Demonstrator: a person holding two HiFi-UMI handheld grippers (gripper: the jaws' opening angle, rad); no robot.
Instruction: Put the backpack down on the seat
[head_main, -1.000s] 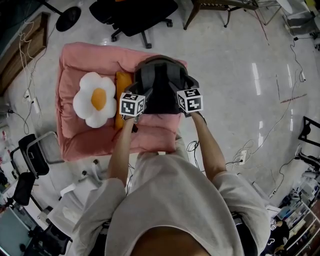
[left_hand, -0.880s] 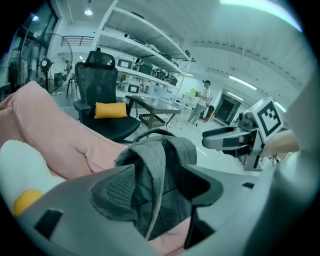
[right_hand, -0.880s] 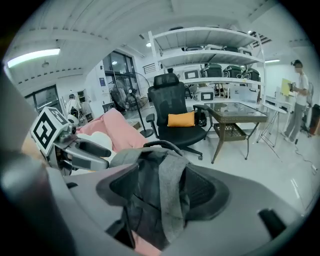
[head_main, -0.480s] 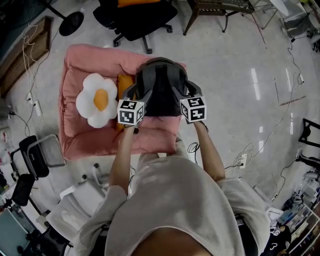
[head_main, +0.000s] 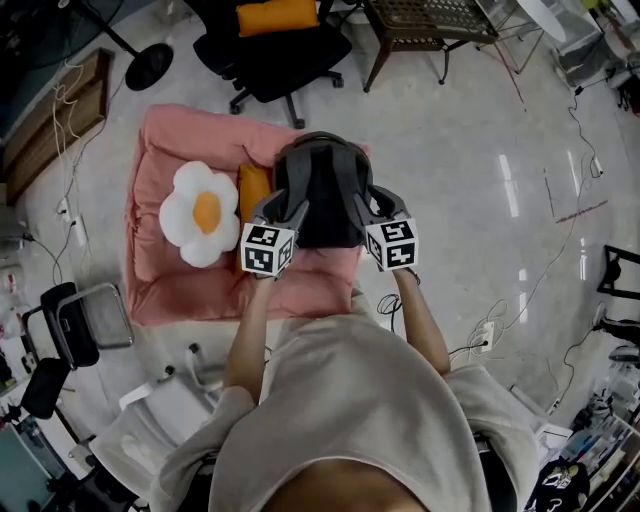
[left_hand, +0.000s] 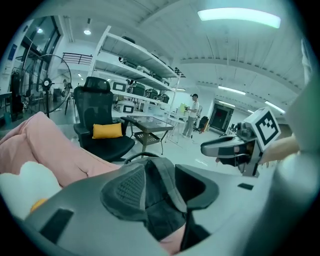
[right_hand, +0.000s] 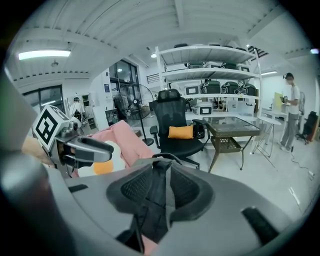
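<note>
The left gripper (head_main: 287, 212) and right gripper (head_main: 368, 206) had just been closing, each pinching a strap (right_hand: 156, 200) of the backpack (head_main: 318, 185), so lowering both evenly would best have set it squarely on the seat (head_main: 180, 290).

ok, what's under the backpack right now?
Pink seat shows beside the backpack, with an orange cushion poking out at its left side. The patch directly beneath is covered, so contact with the seat can't be told.
</note>
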